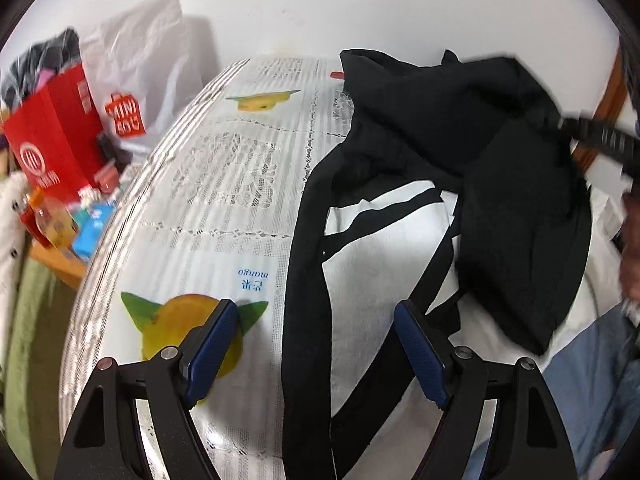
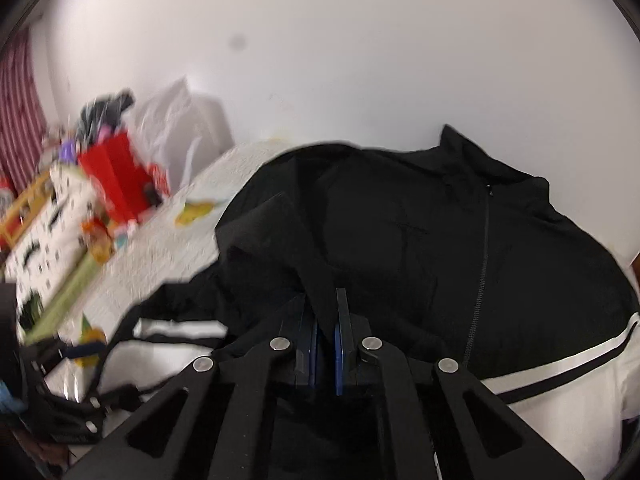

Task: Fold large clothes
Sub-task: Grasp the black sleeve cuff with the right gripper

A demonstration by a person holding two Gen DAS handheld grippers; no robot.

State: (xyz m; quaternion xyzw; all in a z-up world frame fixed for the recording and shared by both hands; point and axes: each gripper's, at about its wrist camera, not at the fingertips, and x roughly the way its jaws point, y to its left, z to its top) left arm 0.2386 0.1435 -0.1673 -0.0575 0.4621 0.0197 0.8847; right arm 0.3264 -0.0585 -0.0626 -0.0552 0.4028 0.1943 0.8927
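Observation:
A black and white zip jacket [image 1: 472, 152] lies on a table covered with a printed cloth [image 1: 224, 184]. My left gripper [image 1: 316, 316] is open and empty, low over the jacket's black hem band, its blue pads [image 1: 216, 344] either side of the band. My right gripper [image 2: 325, 320] is shut on a fold of the jacket's black fabric [image 2: 320, 280] and holds it lifted over the jacket body [image 2: 400, 224]. In the left wrist view the right gripper [image 1: 600, 136] shows at the far right, pulling the black cloth up. The zip [image 2: 480, 272] runs down the front.
A red paper bag [image 1: 56, 136] and a white plastic bag [image 1: 144, 64] stand left of the table, with small bottles and boxes [image 1: 68, 224] below them. A white wall is behind. A wooden chair back [image 1: 608, 96] shows at the right.

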